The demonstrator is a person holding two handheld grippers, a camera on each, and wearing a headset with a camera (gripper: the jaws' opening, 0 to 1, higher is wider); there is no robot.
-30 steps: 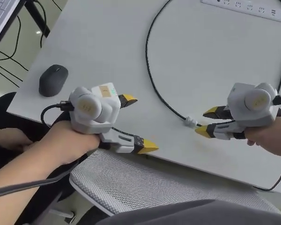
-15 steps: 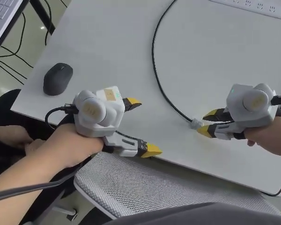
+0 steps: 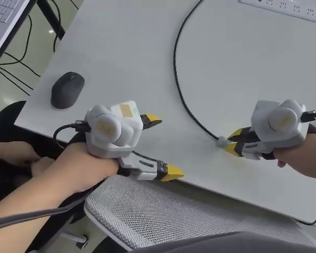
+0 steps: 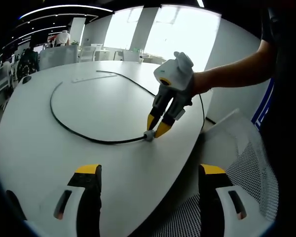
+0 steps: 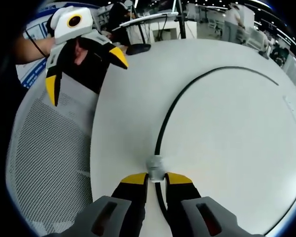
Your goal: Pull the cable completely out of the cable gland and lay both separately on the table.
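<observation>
Fingers [image 5: 137, 180]: your right gripper [image 5: 157, 178] is pinching the thin black cable [image 5: 187, 89], left gripper [image 4: 149, 170] is gaping empty; get it clamping that small white cable gland [image 5: 155, 164].

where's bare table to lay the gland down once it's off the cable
Bare table lies between the mouse and the cable, and inside its loop toward the power strip. It is crowded at the near edge, where the right gripper sits at the cable gland.

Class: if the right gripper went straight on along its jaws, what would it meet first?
The white cable gland, just ahead of the right gripper, with the black cable curving on beyond.
</observation>
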